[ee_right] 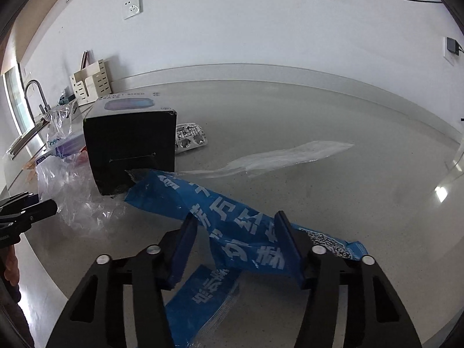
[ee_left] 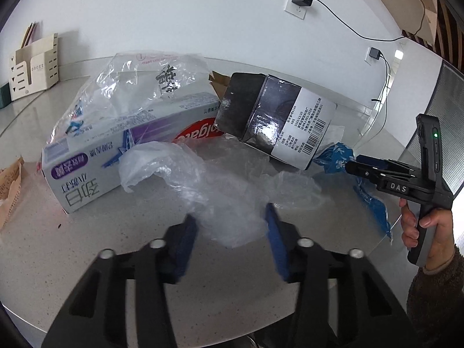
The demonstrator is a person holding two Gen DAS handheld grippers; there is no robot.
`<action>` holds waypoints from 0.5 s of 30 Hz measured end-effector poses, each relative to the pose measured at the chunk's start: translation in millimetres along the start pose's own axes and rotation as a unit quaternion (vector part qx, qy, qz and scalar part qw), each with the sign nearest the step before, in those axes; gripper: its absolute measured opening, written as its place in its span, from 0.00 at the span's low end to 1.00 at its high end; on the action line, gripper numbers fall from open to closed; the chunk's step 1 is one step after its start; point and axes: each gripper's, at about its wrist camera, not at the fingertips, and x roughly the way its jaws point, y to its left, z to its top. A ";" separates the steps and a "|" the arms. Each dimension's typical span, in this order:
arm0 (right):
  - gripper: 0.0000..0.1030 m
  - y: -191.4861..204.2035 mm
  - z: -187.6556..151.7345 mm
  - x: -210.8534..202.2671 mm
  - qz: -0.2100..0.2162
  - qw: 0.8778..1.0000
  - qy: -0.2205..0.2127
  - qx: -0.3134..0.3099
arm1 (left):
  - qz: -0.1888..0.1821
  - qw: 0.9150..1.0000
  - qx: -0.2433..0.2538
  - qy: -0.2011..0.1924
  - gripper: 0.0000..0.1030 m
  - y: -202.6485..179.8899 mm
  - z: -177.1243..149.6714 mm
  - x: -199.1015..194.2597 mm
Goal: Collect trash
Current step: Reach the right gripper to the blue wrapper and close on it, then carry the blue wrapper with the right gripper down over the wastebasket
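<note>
Grey speckled bench point(ee_left: 87, 261) carries a heap of trash against a white wall. Left gripper point(ee_left: 230, 220) sits low over the bench, its fingers point(ee_left: 188, 235) set at a middling gap with crumpled clear plastic film point(ee_left: 220, 185) lying between them. Blue pads stand at the film's edges; whether they press on it I cannot tell.

Right gripper point(ee_right: 233, 229) straddles a blue printed plastic bag point(ee_right: 240, 232), which runs between its fingers point(ee_right: 285, 240) from the black box toward the lower right. Fingers at a middling gap as well; the bag fills most of that gap, but a firm pinch is not clear. In the left wrist view this gripper appears at the right edge, held by a hand point(ee_left: 426, 226) in a dark sleeve.

Other trash:
- toothpaste carton point(ee_left: 121, 150), white and purple, lying flat on the left of the heap, partly under the clear film.
- black box point(ee_left: 275, 119) with a white barcode label, tilted, resting on the heap; far end of the blue bag touches its lower corner.
- second clear plastic strip point(ee_right: 284, 156), flat on the bench, well apart to the right.
- blister pack point(ee_right: 190, 136) just behind the black box.

Beige organiser point(ee_left: 32, 66) stands at the wall, far left.
</note>
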 end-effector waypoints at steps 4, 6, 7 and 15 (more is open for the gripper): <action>0.21 -5.5 -0.9 -0.9 0.017 1.000 -0.001 0.012 | -0.018 1.000 0.006 -0.010 0.30 0.0 -0.8 -12.3; 0.19 -6.1 -1.5 -3.9 0.021 1.000 -0.003 0.014 | -0.015 1.000 0.007 -0.018 0.29 0.2 -1.3 -21.3; 0.18 -7.0 -1.9 -6.4 0.021 1.000 -0.007 0.015 | -0.010 1.000 0.009 -0.023 0.28 0.2 -2.3 -27.0; 0.15 -12.6 -6.6 -31.0 0.038 0.998 -0.030 0.033 | 0.006 0.998 -0.003 -0.059 0.28 3.9 -6.4 -67.9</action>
